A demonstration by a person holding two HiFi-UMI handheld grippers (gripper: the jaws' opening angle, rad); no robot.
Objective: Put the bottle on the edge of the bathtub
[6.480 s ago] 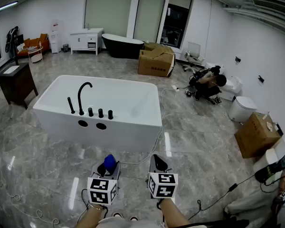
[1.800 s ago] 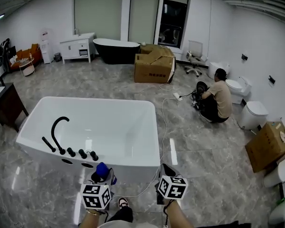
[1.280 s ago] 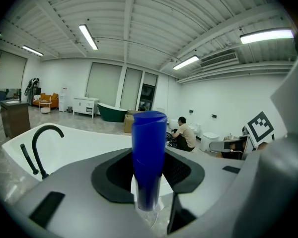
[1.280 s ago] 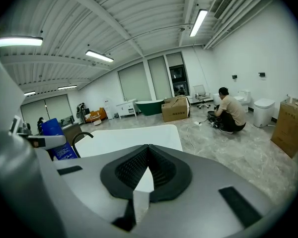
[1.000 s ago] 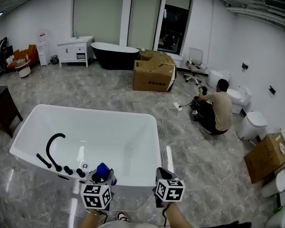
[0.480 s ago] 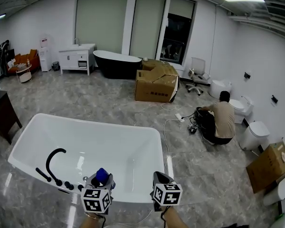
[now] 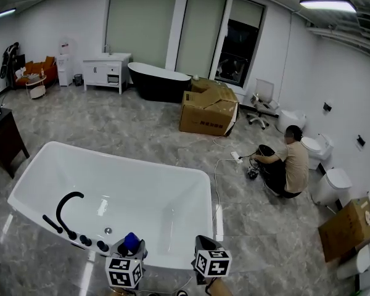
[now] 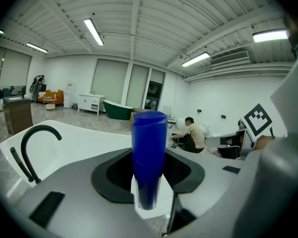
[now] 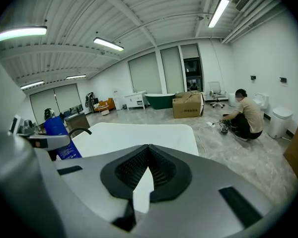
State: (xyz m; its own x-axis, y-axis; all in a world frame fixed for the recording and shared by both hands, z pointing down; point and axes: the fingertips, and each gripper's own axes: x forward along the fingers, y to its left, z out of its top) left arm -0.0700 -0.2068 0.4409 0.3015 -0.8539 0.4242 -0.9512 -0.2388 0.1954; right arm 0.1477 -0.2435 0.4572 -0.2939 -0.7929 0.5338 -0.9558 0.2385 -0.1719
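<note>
A white bathtub (image 7: 191, 184) with a black faucet (image 7: 63, 207) on its near-left rim fills the lower middle of the head view. My left gripper (image 7: 130, 249) is at the bottom edge, just over the tub's near rim, and is shut on an upright blue bottle (image 7: 131, 241). In the left gripper view the bottle (image 8: 149, 157) stands between the jaws, with the tub (image 8: 84, 140) and faucet (image 8: 32, 143) behind it at the left. My right gripper (image 7: 206, 251) hangs beside it, shut and empty (image 9: 148, 168). The right gripper view shows the bottle (image 9: 59, 135) at the left.
A person (image 7: 291, 165) crouches on the floor at the right by a white cable (image 7: 217, 171). Cardboard boxes (image 7: 208, 111) and a black tub (image 7: 159, 82) stand at the back. A dark cabinet (image 7: 3, 134) is at the left, toilets (image 7: 333, 184) along the right wall.
The view has come closer to the white tub. Both grippers, once over the floor in front of it, are now at its near rim. The left gripper still holds the bottle.
</note>
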